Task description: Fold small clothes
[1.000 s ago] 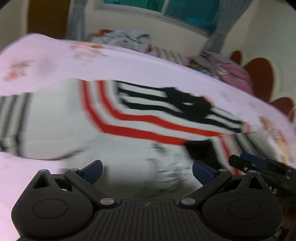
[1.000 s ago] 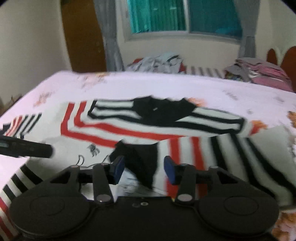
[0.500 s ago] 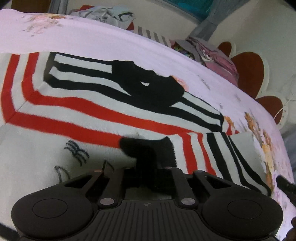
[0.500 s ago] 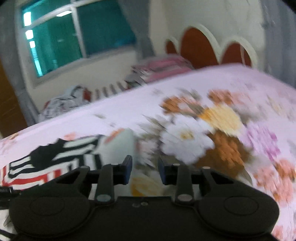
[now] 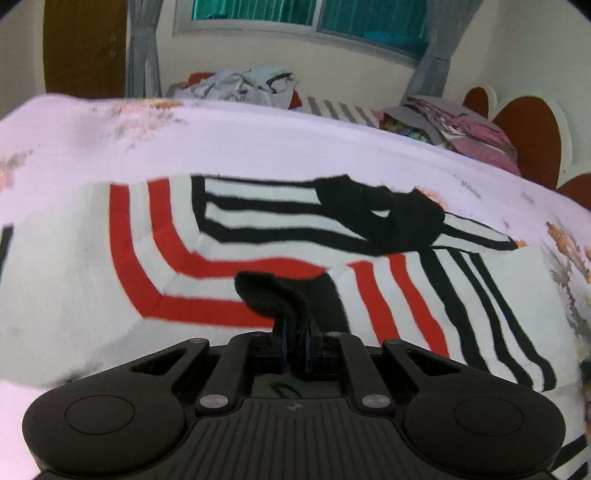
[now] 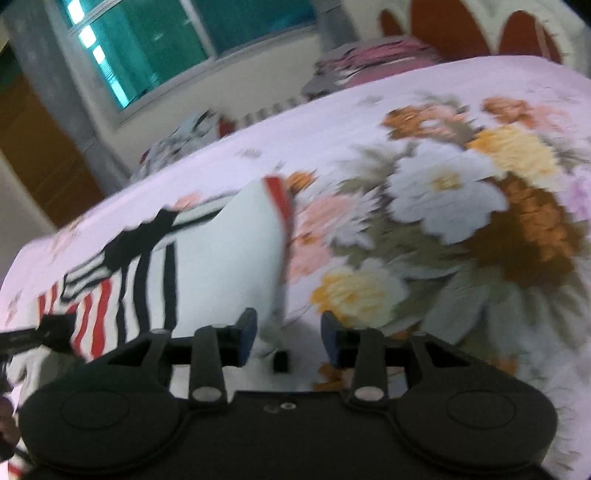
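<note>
The left gripper [image 5: 294, 345] is clamped on the black cuff [image 5: 271, 291] of the white, red-and-black striped knit sweater [image 5: 229, 236] spread ahead on the pink floral bedsheet [image 6: 443, 155], while the right gripper [image 6: 288, 336] hangs parted, holding nothing, over the sweater's edge

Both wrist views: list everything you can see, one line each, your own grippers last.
sweater: one, white with red and black stripes, spread flat on the bed
cuff: one, black, lifted off the sweater, pinched in the left gripper
bedsheet: one, pale pink with floral print, covers the bed
clothes pile: one, grey and white, far edge of the bed below the window
folded stack: one, pink and grey, far right by the headboard
headboard: one, brown scalloped panels, right side
window: one, teal glass, back wall
curtains: two, grey, either side of the window
door: one, brown, far left
left gripper: black, shut on the cuff
right gripper: black, blue pads, open over the sweater's right edge
</note>
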`<state>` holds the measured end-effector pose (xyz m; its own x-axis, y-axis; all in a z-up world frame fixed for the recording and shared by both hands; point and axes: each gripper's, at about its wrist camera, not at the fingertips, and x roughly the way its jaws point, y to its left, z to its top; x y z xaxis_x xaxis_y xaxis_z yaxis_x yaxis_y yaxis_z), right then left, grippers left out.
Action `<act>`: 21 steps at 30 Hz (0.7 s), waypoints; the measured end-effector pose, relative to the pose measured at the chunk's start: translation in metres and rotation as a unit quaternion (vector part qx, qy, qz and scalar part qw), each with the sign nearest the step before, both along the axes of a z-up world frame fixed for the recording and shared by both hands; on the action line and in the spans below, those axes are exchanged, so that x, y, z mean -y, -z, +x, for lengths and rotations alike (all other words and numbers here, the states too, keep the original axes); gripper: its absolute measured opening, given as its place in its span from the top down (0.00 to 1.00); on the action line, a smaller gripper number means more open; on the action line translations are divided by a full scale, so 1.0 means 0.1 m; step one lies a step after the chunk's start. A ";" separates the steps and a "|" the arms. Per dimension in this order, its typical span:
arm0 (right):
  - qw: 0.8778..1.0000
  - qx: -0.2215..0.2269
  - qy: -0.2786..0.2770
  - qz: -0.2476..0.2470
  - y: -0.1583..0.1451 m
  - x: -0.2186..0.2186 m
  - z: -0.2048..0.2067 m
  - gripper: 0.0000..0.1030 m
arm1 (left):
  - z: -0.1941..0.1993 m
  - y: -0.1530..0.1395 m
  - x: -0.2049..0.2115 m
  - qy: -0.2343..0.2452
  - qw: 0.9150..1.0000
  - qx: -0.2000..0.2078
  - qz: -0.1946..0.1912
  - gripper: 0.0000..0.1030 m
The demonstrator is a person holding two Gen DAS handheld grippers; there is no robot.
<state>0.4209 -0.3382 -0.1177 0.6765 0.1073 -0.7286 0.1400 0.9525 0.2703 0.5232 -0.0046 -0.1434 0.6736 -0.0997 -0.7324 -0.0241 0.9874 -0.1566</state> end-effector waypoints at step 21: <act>0.995 0.087 0.007 0.039 -0.02 0.39 1.16 0.93 | 0.00 -0.01 -0.14 -0.017 0.995 0.093 -0.004 0.95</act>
<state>0.5365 -0.3775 -0.1156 0.7934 0.1479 -0.5904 0.0982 0.9262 0.3640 0.5229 0.0099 -0.1426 0.8008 -0.0787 -0.5937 -0.0284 0.9852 -0.1688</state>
